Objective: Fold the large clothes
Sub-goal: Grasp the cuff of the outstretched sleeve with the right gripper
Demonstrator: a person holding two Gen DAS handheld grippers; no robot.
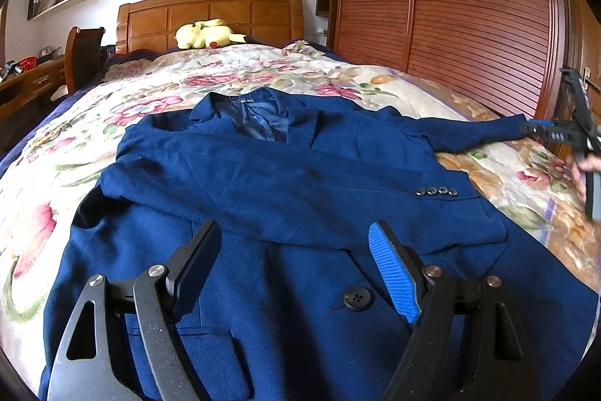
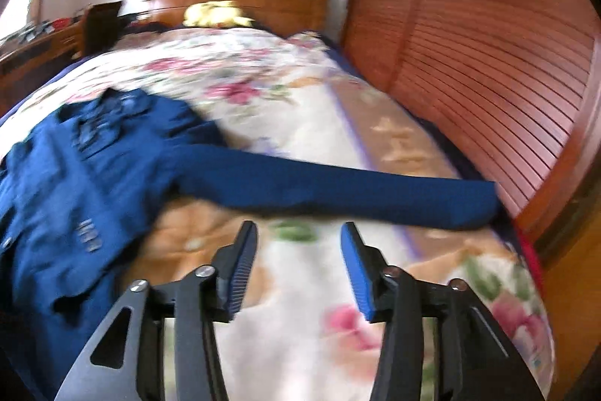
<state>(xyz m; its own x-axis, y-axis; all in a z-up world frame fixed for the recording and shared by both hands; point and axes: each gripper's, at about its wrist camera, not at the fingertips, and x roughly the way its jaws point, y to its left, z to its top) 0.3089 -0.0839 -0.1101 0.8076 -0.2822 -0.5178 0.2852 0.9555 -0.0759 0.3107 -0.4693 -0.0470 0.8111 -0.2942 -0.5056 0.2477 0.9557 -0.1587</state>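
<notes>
2 grippers are working over a navy blazer (image 1: 285, 183) that is lying face up on the floral quilt (image 1: 157, 89), collar toward the headboard (image 1: 210, 14) and hem toward the cameras. Taking the blazer as the landmark: 1 sleeve is already lying folded across its chest, the cuff buttons (image 1: 436, 191) pointing toward the wardrobe (image 1: 469, 6) side. The other sleeve (image 2: 338, 194) is stretching straight out from the blazer's shoulder toward the wardrobe, its long axis running crosswise over the bed, with the cuff near the quilt's edge.

The left gripper (image 1: 296, 250) is hovering over the blazer's lower front, near the big front button (image 1: 357, 297), jaws spread wide and nothing between them. The right gripper (image 2: 298, 254) is sitting on the blazer's wardrobe side, just short of the outstretched sleeve, jaws parted and pinching nothing; only quilt is showing between them. That view is blurred.

Judging by this layout, the right hand is the nearer one to the loose sleeve, which is lying just ahead of its fingertips and broadside to them, so it seems best placed to catch the cuff and bring it across the chest.
</notes>
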